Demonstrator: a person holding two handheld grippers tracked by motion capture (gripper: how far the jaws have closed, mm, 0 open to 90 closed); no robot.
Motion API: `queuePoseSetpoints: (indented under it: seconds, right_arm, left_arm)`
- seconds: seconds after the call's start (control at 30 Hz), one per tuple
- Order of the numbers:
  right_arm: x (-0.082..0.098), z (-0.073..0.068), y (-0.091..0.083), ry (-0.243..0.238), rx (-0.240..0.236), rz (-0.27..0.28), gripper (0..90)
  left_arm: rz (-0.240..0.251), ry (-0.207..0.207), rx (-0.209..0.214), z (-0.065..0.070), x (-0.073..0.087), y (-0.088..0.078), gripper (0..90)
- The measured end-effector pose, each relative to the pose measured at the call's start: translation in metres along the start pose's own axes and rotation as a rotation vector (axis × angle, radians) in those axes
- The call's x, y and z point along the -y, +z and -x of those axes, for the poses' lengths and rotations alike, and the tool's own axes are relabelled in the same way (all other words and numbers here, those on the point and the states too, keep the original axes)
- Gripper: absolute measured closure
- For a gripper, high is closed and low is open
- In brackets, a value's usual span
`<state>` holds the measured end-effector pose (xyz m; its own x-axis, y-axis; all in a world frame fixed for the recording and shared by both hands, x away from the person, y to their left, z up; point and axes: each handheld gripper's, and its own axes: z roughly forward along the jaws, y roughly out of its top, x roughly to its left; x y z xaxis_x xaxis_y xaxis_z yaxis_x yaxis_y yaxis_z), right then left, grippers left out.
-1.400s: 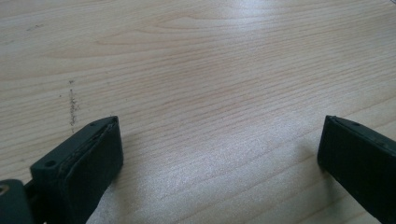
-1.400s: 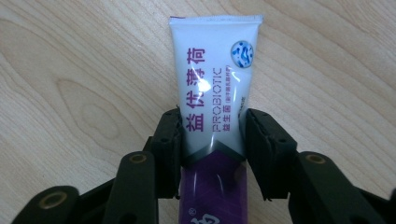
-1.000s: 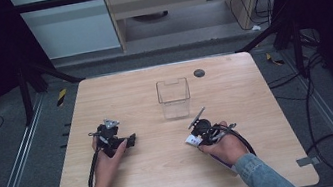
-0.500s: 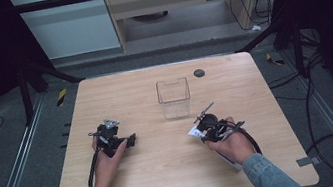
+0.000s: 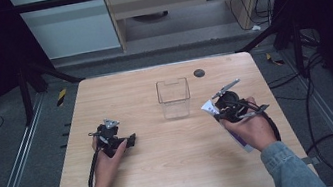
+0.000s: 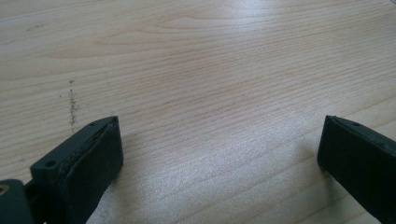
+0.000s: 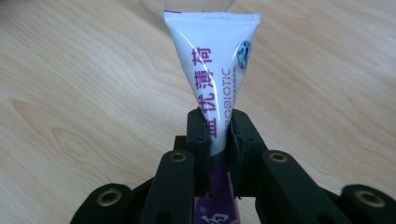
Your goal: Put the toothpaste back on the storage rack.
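The right gripper (image 7: 217, 135) has its jaws clamped tight on a white and purple tube (image 7: 215, 74), which looks like toothpaste. In the right gripper view the two black jaws pinch the tube across its middle, the pads pressing flat on both faces. The crimped flat end stands up beyond the jaws, and the purple lower part runs back down between the linkage arms. Purple characters and the letters "ROBIOTIC" run along its side (the first letter sits hidden behind a jaw).

From the high view, the right gripper (image 5: 227, 106) is at the right side of the wooden table (image 5: 177, 173), held in the person's right hand (image 5: 251, 128). The tube (image 5: 238, 140) lies slanted through the grip: its white end pokes out on the side toward the clear plastic box (image 5: 174, 98), while its purple end trails back under the hand toward the person. Gripper and tube sit just to the right of the box, near it and not touching it. The box stands upright in the middle of the table, with a small dark round disc (image 5: 198, 72) beyond it near the far edge.

The left gripper (image 5: 111, 137) rests on the left side of the table, held in the left hand (image 5: 107, 161), well apart from the box and the tube. In the left gripper view its two black jaws stand wide apart, with bare wood grain between them and nothing in their hold.

A denim sleeve (image 5: 287, 168) covers the right forearm at the near edge.
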<state>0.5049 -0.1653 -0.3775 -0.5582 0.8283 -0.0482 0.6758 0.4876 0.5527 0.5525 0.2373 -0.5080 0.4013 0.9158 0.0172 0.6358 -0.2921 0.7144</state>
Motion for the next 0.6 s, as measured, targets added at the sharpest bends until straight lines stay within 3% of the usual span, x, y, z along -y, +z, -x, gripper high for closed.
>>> queuePoseSetpoints:
  seconds: [0.27,0.6]
  right_arm:
    - [-0.005,0.012,-0.016,0.03,0.023,0.083,80.1]
    - [-0.007,0.013,-0.022,0.035,0.04,0.172,80.1]
  left_arm:
    - [-0.001,0.001,0.0,0.0,0.0,0.0,0.0]
    - [-0.002,0.001,0.0,0.0,0.0,0.0,0.0]
